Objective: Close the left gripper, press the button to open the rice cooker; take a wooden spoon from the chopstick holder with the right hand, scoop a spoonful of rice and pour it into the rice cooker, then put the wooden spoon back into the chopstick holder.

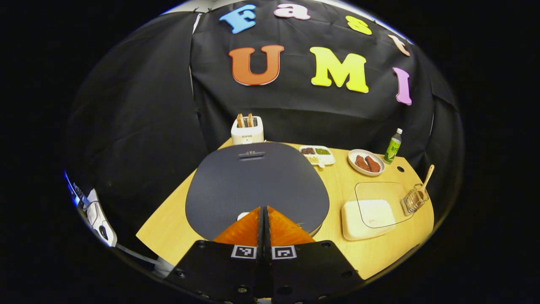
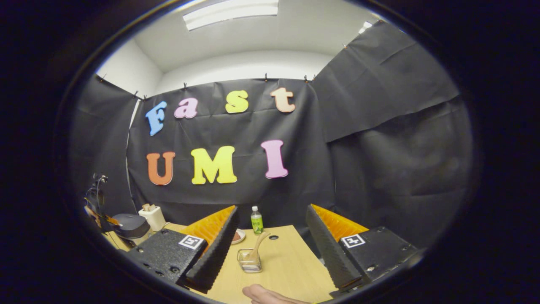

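The rice cooker with its dark lid down sits in the middle of the table. My left gripper is shut with nothing in it, its tips over the lid's front edge beside a small white part. At the right edge stands a wire chopstick holder with the wooden spoon upright in it. A white tub of rice lies next to it, its clear lid shifted aside. My right gripper is open, raised above the table, with the holder and spoon a little ahead between its fingers.
A white toaster stands behind the cooker. A divided dish of beans, a plate of meat and a green bottle line the back of the wooden table. A hand rests at the table's near edge.
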`<control>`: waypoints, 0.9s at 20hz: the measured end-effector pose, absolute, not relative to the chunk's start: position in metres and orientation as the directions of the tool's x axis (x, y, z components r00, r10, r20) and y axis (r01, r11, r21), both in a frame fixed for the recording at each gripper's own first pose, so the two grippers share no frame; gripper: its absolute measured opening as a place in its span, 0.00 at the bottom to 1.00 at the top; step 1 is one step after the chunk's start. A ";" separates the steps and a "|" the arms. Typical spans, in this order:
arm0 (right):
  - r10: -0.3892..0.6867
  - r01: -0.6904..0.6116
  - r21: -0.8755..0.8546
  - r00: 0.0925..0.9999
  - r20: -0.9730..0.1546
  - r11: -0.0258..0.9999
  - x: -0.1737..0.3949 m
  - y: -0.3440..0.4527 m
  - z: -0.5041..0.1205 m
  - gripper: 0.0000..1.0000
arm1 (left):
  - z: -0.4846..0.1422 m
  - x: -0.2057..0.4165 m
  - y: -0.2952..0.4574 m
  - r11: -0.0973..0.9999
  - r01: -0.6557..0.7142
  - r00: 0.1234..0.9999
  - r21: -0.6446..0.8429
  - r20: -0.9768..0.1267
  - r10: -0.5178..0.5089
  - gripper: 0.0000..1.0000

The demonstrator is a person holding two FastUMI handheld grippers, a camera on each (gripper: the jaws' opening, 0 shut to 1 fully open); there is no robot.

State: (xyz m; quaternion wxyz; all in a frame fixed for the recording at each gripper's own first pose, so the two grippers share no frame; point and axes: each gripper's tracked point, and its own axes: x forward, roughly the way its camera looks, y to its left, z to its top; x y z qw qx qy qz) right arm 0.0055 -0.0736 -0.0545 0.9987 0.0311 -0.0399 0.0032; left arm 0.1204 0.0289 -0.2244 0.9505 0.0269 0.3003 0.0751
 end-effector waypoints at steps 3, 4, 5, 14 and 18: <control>0.011 -0.015 0.055 0.997 0.076 0.998 0.002 -0.073 -0.057 1.00 | -0.229 0.118 0.030 0.986 -0.155 0.807 0.056 -0.568 0.159 0.00; 0.010 -0.014 0.051 0.997 0.078 0.999 0.002 -0.073 -0.057 1.00 | -0.229 0.118 0.030 0.986 -0.164 0.811 0.035 -0.563 0.155 0.00; 0.011 -0.015 0.047 0.997 0.083 0.999 0.000 -0.072 -0.054 1.00 | -0.230 0.118 0.030 0.985 -0.168 0.814 0.025 -0.560 0.153 0.00; 0.034 -0.035 0.025 0.998 0.054 0.999 0.000 -0.058 -0.061 1.00 | -0.229 0.114 0.029 0.980 -0.186 0.865 -0.074 -0.486 0.127 0.00; 0.031 -0.032 0.017 0.998 0.049 0.999 -0.002 -0.056 -0.065 1.00 | -0.221 0.110 0.020 0.986 -0.119 0.886 -0.118 -0.461 0.051 0.01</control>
